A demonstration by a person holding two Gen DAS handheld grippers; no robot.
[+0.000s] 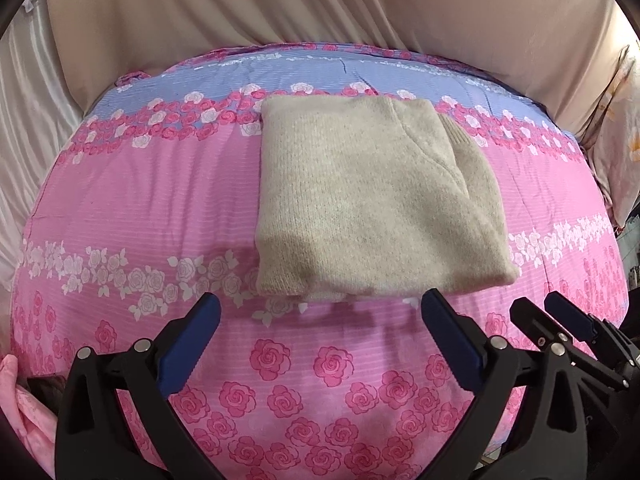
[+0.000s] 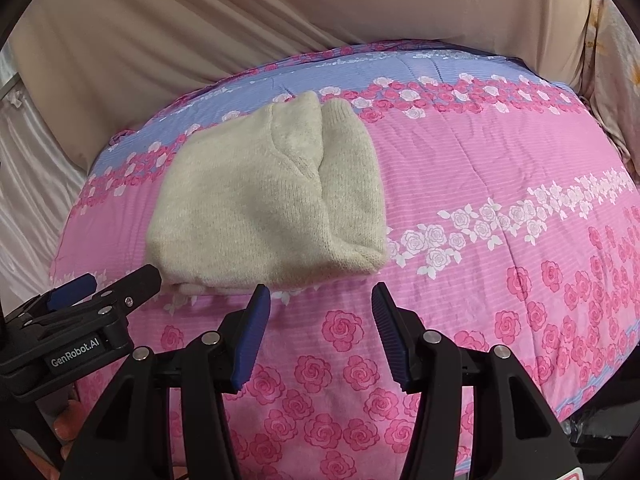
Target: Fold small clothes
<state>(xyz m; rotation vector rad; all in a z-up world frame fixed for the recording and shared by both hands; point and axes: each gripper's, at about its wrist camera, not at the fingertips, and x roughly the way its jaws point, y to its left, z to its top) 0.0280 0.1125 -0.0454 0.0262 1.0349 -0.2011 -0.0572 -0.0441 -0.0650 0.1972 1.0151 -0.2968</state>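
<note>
The beige knit sweater [image 1: 372, 204] lies folded into a neat rectangle on the bed, on a pink quilt [image 1: 140, 208] printed with roses and a blue band along its far edge. A ribbed cuff shows at the sweater's far right corner, and a folded sleeve lies along its right side. Behind the bed hangs a beige draped cloth [image 1: 320, 4].

The left tongs [image 1: 320, 312] hover just near of the sweater's near edge, spread wide and holding nothing. The right tongs [image 2: 320, 300] sit to the right of them, also near of the sweater, spread apart and empty, over bare quilt. Each tongs shows at the edge of the other's view: the right tongs at the lower right of the left wrist view, the left tongs at the lower left of the right wrist view.
</note>
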